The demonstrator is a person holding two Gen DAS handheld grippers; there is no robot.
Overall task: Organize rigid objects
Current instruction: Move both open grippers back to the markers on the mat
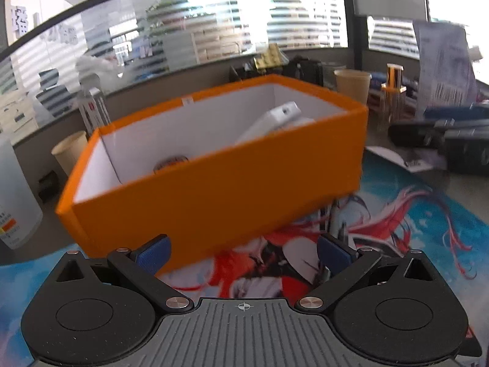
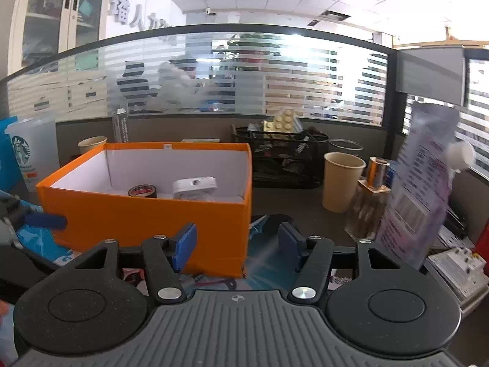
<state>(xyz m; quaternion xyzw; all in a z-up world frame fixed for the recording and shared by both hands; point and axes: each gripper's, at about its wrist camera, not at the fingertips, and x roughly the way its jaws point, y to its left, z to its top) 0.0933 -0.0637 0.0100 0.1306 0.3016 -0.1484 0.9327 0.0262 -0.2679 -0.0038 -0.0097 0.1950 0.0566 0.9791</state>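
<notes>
An orange open box (image 1: 214, 189) with a white inside stands on the desk mat; it also shows in the right wrist view (image 2: 146, 214). Inside lie a roll of black tape (image 2: 142, 191) and a white boxy device (image 2: 194, 187); both show in the left wrist view, tape (image 1: 171, 162) and device (image 1: 275, 122). My left gripper (image 1: 243, 252) is open and empty just in front of the box's near wall. My right gripper (image 2: 237, 246) is open and empty at the box's near right corner. A blue finger of the left gripper (image 2: 45, 220) shows at the box's left.
A colourful printed mat (image 1: 397, 229) covers the desk. Paper cups (image 2: 342, 180) (image 2: 91, 144), a black mesh organiser (image 2: 278, 159), a gold-capped bottle (image 2: 371, 202), a Starbucks cup (image 2: 30, 156), a leaflet (image 2: 418, 180) and a white electrical part (image 2: 458, 269) stand around. A glass partition runs behind.
</notes>
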